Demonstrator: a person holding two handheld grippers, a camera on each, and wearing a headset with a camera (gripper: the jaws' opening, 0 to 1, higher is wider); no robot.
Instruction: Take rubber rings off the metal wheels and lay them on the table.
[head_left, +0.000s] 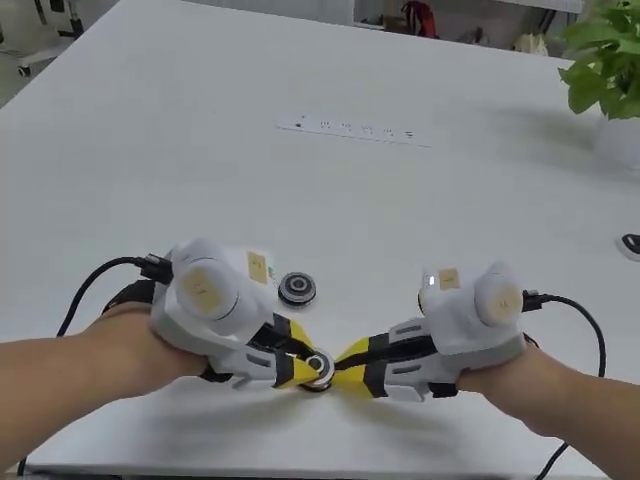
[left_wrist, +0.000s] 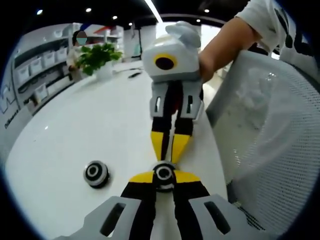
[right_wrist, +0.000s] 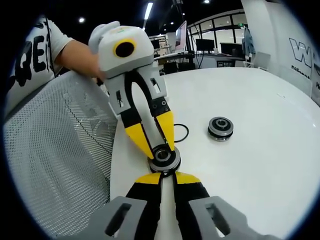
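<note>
Ring-stripping is in hand: the left tool (head_left: 300, 370) is clamped across the metal wheel (head_left: 319, 365), and the right tool (head_left: 342, 358) has its jaws drawn together at the rim, seemingly on the rubber ring (right_wrist: 176, 159), which next needs peeling away from the left tool; another wheel (head_left: 298, 288) waits beyond it.

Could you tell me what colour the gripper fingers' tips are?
Yellow tips on black fingers; clearest in the right gripper view.
</note>
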